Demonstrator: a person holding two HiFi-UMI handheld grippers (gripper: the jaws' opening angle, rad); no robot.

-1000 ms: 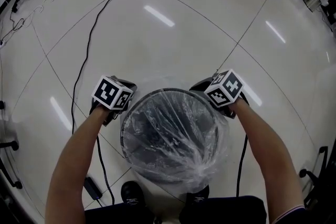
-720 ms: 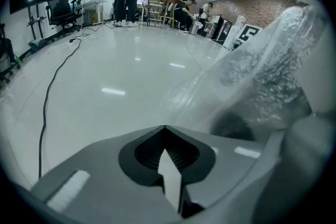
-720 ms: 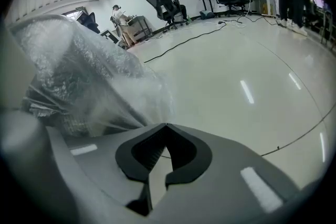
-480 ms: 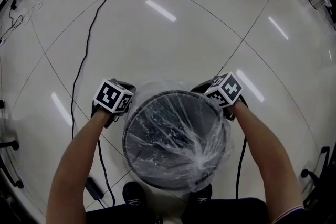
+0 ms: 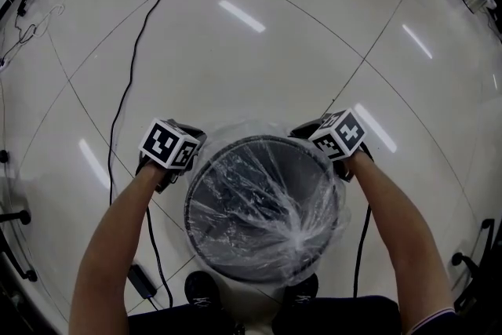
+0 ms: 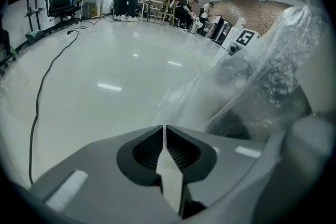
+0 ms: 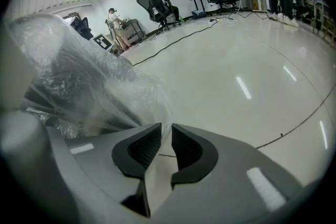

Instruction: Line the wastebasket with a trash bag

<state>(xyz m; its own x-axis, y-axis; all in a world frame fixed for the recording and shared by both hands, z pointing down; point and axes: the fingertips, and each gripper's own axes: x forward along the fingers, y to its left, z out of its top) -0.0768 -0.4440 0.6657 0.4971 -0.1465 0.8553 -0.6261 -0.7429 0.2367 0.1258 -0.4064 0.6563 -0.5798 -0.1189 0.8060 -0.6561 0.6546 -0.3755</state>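
A round black wastebasket [image 5: 205,169] stands on the floor between my two grippers. A clear trash bag [image 5: 267,204] hangs inside it, and its edge is folded out over the rim. At the rim's left is my left gripper [image 5: 190,149]. Its jaws [image 6: 164,131] are opening to a thin slit, with the bag film [image 6: 252,65] just past the tips. My right gripper [image 5: 311,137] is at the rim's right. Its jaws [image 7: 166,131] are opening with a plain gap, and loose bag film [image 7: 89,81] hangs at the gap without being pressed.
A black cable [image 5: 129,74] runs over the glossy white floor at the left, and another [image 5: 149,243] trails by my left arm. My shoes [image 5: 200,290] stand just behind the basket. Office chairs [image 7: 157,8] and people are far off.
Both hands have sunk a little beside the basket. The bag, which billowed loosely around the top, now lies tighter over the rim.
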